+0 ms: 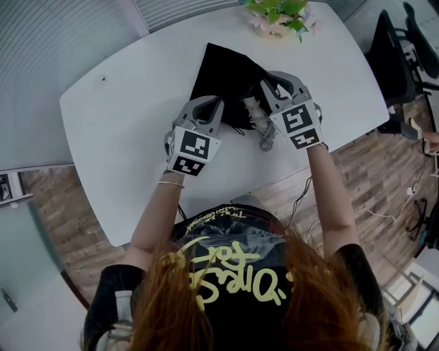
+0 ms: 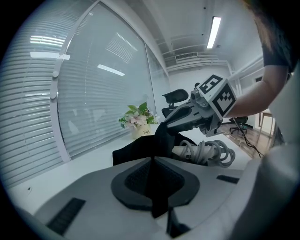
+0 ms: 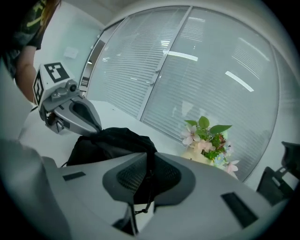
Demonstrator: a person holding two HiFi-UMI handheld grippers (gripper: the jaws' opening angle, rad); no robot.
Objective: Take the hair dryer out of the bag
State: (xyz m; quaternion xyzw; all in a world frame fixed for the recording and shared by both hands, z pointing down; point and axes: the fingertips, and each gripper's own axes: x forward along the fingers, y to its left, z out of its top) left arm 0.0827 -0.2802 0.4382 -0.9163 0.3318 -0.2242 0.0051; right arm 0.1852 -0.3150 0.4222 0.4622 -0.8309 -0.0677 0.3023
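A black drawstring bag (image 1: pixel 223 68) lies on the white table (image 1: pixel 116 137), its mouth toward me. The hair dryer (image 1: pixel 252 108) pokes out of that mouth, white-bodied, with its grey coiled cord (image 1: pixel 266 135) spilling onto the table. My left gripper (image 1: pixel 214 104) is shut on the left edge of the bag's mouth; black fabric sits between its pads in the left gripper view (image 2: pixel 153 161). My right gripper (image 1: pixel 265 85) is shut on the right edge, cloth and a drawstring caught in its jaws (image 3: pixel 149 161). The dryer (image 2: pixel 187 151) and cord (image 2: pixel 219 153) lie between the two grippers.
A pot of flowers (image 1: pixel 278 17) stands at the table's far edge behind the bag. Black office chairs (image 1: pixel 398 55) are off to the right on the wood floor. Window blinds (image 3: pixel 187 70) run along the far side.
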